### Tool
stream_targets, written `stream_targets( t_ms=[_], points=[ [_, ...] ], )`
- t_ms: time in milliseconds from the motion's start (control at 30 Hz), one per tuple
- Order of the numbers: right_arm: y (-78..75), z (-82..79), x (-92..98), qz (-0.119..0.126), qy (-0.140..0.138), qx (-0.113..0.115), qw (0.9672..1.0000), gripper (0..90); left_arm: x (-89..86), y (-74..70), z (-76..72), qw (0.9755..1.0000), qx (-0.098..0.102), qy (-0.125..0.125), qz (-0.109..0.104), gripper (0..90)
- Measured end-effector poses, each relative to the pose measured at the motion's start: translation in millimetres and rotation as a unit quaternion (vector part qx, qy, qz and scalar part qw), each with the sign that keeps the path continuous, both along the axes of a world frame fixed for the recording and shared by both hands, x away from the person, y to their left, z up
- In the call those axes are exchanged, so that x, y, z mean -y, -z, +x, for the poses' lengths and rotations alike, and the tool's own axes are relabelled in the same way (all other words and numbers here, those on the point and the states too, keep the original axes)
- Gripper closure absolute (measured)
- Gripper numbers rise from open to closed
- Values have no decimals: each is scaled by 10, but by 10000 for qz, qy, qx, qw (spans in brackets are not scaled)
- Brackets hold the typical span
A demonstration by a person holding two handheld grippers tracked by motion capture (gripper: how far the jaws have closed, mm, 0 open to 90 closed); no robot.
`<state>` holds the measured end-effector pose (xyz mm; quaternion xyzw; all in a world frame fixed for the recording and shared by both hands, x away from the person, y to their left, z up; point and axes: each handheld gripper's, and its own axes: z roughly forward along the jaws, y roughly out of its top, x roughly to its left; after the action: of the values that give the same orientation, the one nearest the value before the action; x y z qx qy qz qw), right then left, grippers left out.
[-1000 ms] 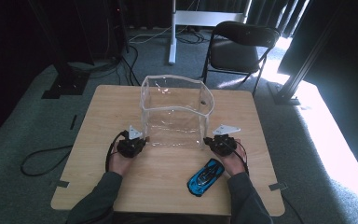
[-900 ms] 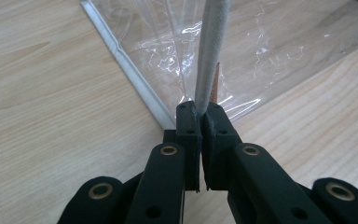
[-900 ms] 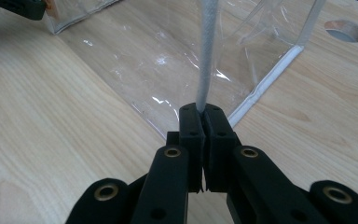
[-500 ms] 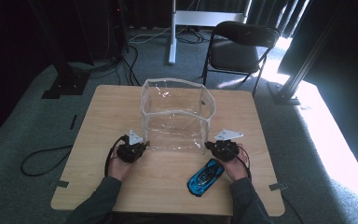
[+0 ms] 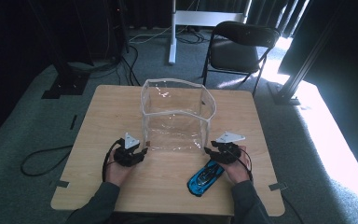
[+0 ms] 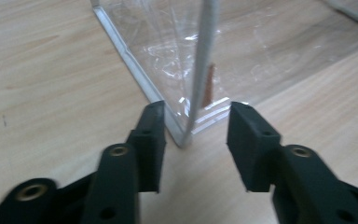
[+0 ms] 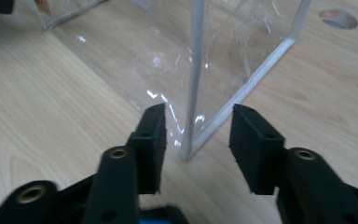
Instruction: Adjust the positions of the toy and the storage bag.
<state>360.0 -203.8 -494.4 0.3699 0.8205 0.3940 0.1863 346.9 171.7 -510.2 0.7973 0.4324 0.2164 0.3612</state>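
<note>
A clear plastic container (image 5: 177,116) with white edges stands upright mid-table. My left gripper (image 5: 143,151) is at its near left corner, and my right gripper (image 5: 208,150) is at its near right corner. In the left gripper view the jaws (image 6: 196,121) have just been opening, and the container's corner edge (image 6: 200,70) stands between the tips, untouched by the pads. The right gripper (image 7: 196,123) has likewise just been opening, astride the other corner edge (image 7: 196,56) without pressing it. A blue toy car (image 5: 205,177) lies beside the right hand.
The wooden table (image 5: 107,121) has bare room to the left and behind the container. A hole (image 7: 338,18) shows in the tabletop. Beyond the table stand a black folding chair (image 5: 242,44) and a white stand (image 5: 172,28). A cable (image 5: 42,158) loops on the floor.
The left hand has drawn back slightly toward the near edge of the table. The right hand, the container and the car stay where they were.
</note>
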Motion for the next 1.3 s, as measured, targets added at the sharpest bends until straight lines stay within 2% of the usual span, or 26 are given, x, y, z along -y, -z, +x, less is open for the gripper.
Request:
stream_targets(
  t_ms=[133,233,400,500,600,733,833,900,933,967,1000,1067,1133,1167,1200,1300],
  points=[
    [52,-100,92,-27,121,-16,9999,476,91,5,-137,9999,-32,154,-29,467],
    [114,-189,195,-39,262,-47,9996,450,196,-4,-193,9992,-128,339,-158,400],
    [191,-291,299,-151,305,-181,9993,438,452,10,-308,9957,-303,810,-322,371],
    [205,-370,349,-195,337,-142,9991,444,622,39,-379,9923,-412,1103,-383,357],
    [176,-428,414,-132,424,-85,9990,445,827,74,-444,9875,-555,1403,-454,326],
    [175,-459,484,-65,515,-86,9986,444,1058,89,-530,9831,-575,1689,-418,274],
    [207,-456,497,-64,539,-139,9984,441,1257,75,-603,9781,-627,1929,-464,233],
    [224,-450,492,-71,531,-170,9984,441,1364,78,-638,9762,-660,2019,-444,195],
    [224,-450,492,-71,531,-170,9984,441,1364,78,-638,9762,-660,2019,-444,178],
    [233,-449,482,-65,519,-168,9985,439,1514,105,-686,9730,-728,2144,-452,160],
    [234,-450,482,-53,518,-171,9985,439,1571,123,-707,9724,-727,2173,-442,148],
    [236,-450,487,-40,524,-157,9985,438,1646,151,-727,9735,-737,2124,-426,147],
    [240,-449,494,-29,531,-171,9984,438,1694,179,-740,9726,-786,2147,-426,146],
    [243,-449,495,-29,534,-175,9984,437,1725,208,-749,9717,-811,2178,-414,122],
    [248,-448,498,-7,529,-180,9984,437,1747,233,-757,9719,-821,2174,-375,95],
    [252,-445,496,13,528,-189,9984,435,1818,297,-776,9746,-808,2079,-183,94]
  ],
)
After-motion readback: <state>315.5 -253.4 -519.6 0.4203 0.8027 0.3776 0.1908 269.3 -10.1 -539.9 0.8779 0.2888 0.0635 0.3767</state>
